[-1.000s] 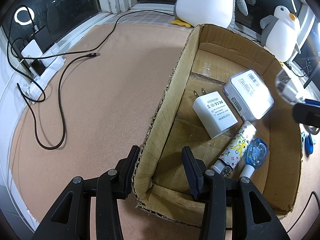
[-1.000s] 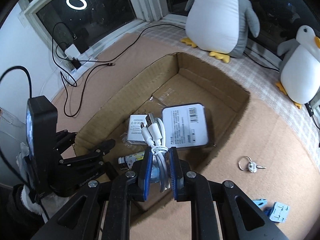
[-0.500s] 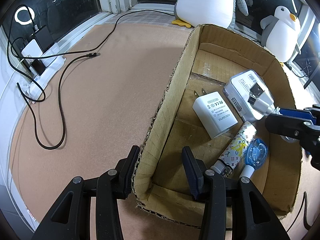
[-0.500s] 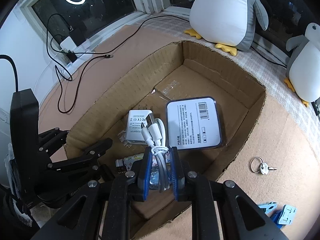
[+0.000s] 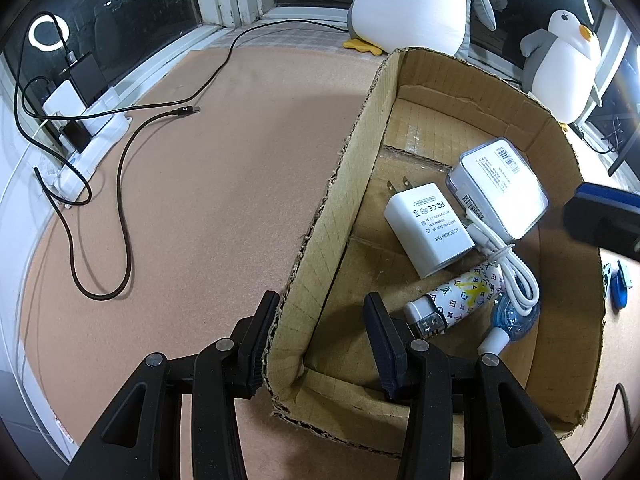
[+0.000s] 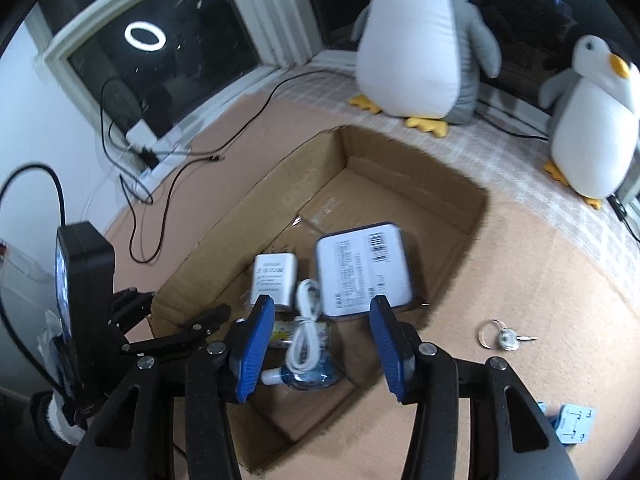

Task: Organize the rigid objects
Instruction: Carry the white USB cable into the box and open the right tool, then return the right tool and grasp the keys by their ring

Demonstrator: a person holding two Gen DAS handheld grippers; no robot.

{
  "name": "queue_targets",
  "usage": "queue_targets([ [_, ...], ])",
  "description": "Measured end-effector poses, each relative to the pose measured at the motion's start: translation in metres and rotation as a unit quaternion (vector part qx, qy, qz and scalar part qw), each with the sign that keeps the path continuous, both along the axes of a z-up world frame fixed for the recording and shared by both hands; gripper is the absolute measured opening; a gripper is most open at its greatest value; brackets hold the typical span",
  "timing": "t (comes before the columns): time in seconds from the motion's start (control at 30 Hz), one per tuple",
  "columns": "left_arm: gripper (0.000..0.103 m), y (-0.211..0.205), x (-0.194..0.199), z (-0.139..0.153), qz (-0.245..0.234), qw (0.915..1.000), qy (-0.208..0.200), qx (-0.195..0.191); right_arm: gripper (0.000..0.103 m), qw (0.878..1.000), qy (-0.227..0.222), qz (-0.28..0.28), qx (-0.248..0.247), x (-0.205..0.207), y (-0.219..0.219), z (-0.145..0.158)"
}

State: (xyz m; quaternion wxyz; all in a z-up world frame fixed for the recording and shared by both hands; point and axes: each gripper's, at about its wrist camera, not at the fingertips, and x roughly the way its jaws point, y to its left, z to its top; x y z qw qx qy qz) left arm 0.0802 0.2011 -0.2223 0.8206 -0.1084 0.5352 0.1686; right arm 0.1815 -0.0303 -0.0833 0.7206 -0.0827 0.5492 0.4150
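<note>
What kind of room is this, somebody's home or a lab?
Most likely a home, perhaps a bay-window ledge at night. Two plush penguins sit by the dark windows, a power strip with chargers lies along the sill, and a cardboard box of small gadgets rests on a tan mat.

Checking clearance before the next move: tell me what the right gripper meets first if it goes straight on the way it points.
Probably the coiled white cable lying in the cardboard box; it sits between the opening, untouching jaws of the right gripper, atop a blue item. Depth is unclear.
</note>
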Motion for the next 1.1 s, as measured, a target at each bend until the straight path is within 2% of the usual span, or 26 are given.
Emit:
queue_targets([
  [0.27, 0.047, 0.001, 0.000, 0.000, 0.000, 1.0000, 0.000, 0.001, 0.046, 0.998, -0.002, -0.067, 0.011, 0.032, -0.055, 0.009],
  [0.5, 0.047, 0.000, 0.000, 0.000, 0.000, 1.0000, 0.000, 0.001, 0.046, 0.994, 0.019, -0.108, -0.005, 0.063, -0.094, -0.003],
  [0.77, 0.047, 0.000, 0.001, 0.000, 0.000, 1.0000, 0.001, 0.002, 0.045, 0.994, 0.055, -0.092, -0.022, 0.081, -0.102, -0.039],
  [0.93, 0.048, 0.000, 0.001, 0.000, 0.000, 1.0000, 0.001, 0.001, 0.036, 0.997, 0.034, -0.038, -0.060, 0.071, -0.094, -0.055],
  [1.1, 0.048, 0.001, 0.000, 0.000, 0.001, 1.0000, 0.001, 0.001, 0.034, 0.995, 0.007, 0.026, -0.096, 0.059, -0.091, -0.066],
])
